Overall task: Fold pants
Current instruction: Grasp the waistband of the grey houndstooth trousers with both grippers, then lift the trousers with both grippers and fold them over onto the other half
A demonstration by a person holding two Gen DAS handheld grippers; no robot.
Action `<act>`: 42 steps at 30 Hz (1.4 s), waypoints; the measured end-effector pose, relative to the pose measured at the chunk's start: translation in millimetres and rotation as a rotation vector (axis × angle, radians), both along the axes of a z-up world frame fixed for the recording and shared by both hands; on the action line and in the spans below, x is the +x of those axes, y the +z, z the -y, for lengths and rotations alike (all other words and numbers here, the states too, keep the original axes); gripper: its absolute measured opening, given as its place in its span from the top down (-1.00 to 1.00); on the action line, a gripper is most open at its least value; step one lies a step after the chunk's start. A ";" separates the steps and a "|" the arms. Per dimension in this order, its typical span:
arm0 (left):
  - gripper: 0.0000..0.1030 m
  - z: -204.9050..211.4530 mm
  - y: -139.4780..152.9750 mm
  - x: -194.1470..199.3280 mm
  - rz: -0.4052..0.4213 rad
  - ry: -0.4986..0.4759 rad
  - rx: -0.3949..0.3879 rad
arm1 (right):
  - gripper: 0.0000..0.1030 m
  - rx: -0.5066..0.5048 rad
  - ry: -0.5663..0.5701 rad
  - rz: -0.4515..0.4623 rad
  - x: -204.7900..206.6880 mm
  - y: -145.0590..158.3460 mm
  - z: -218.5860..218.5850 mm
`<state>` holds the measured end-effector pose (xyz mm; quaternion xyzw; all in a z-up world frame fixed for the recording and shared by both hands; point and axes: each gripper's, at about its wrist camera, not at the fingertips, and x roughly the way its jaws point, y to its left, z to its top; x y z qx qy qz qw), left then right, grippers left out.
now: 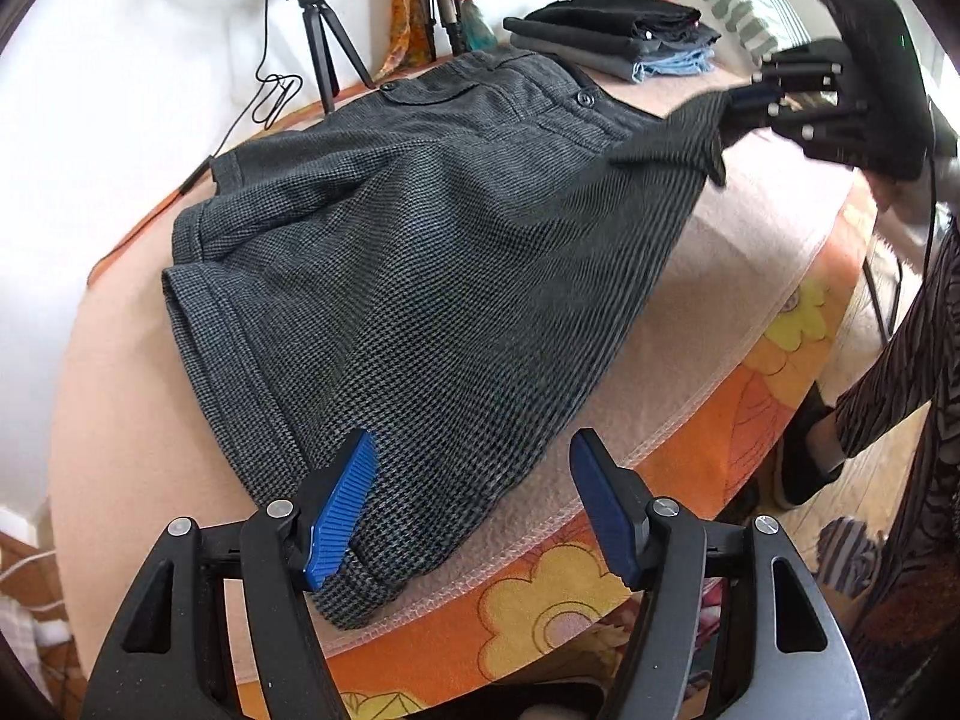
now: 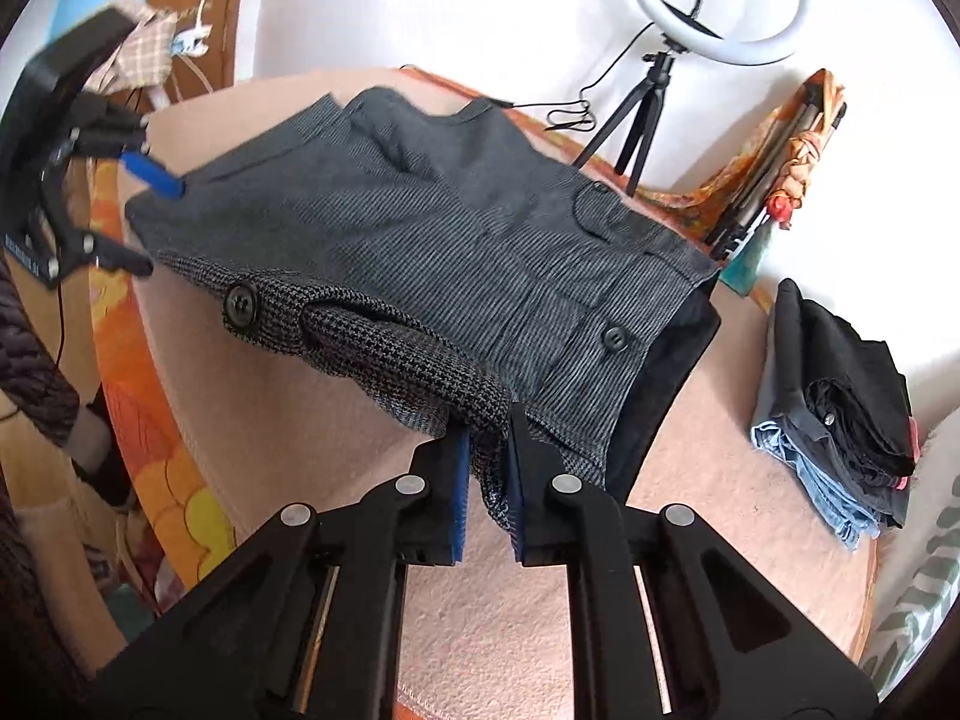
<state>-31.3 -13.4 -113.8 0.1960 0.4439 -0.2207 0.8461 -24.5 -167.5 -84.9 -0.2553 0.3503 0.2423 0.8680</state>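
Note:
Dark grey checked pants (image 1: 420, 276) lie folded in half on a pink blanket (image 1: 750, 228). My left gripper (image 1: 474, 468) is open, its blue pads either side of the hem end of the pants, holding nothing. It also shows at the left of the right wrist view (image 2: 150, 180). My right gripper (image 2: 487, 456) is shut on a waistband corner of the pants (image 2: 420, 276) and lifts it off the blanket. In the left wrist view it (image 1: 744, 99) holds that corner up at the far right.
A stack of folded clothes (image 1: 624, 30) sits at the back of the blanket, also in the right wrist view (image 2: 840, 408). A ring light on a tripod (image 2: 714, 6) stands behind. An orange flowered cover (image 1: 600, 600) hangs over the edge. A person's leg (image 1: 888, 372) stands at right.

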 end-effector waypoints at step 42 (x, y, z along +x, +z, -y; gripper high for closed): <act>0.83 -32.1 156.5 163.8 0.405 0.123 -0.091 | 0.83 0.057 -0.070 0.242 96.1 131.5 7.0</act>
